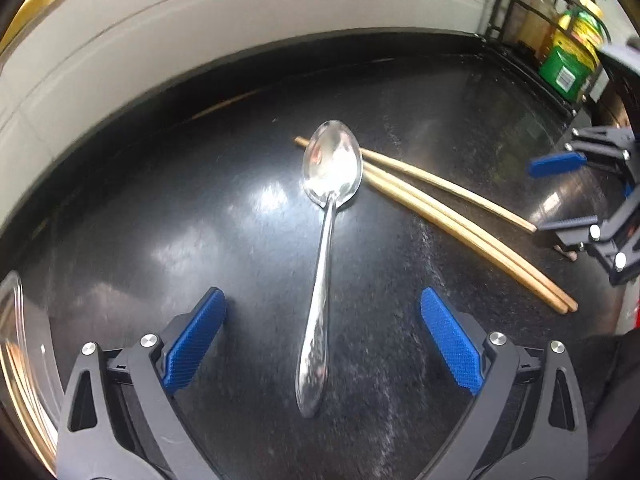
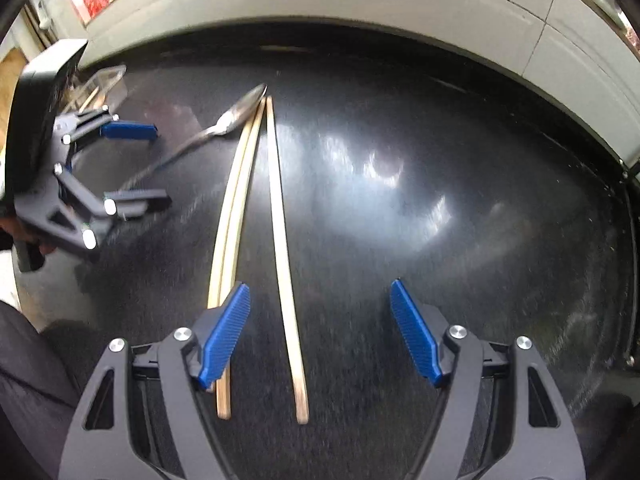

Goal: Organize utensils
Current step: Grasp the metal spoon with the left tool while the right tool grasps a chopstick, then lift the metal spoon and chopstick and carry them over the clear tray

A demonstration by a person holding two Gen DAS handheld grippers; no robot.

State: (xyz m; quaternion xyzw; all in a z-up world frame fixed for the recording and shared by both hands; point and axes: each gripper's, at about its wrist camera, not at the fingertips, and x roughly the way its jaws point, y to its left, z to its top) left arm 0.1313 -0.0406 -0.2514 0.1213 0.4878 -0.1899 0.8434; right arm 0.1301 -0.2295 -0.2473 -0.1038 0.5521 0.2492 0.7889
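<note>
I see one shiny spoon [image 1: 330, 184] on the dark counter [image 1: 160, 220]. Next to it I count three wooden chopsticks [image 2: 280, 216]. On the shelf [image 1: 516, 12] there are maybe two bottles [image 1: 538, 20], but they look blurry.

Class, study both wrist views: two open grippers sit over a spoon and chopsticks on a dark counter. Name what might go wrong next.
1. The spoon has its bowl resting on the chopsticks; lifting it with the left gripper may roll or scatter them.
2. The right gripper straddles only one chopstick; two lie under or outside its left finger, so it may grab just one.
3. The glossy counter may let the thin sticks slide.
</note>
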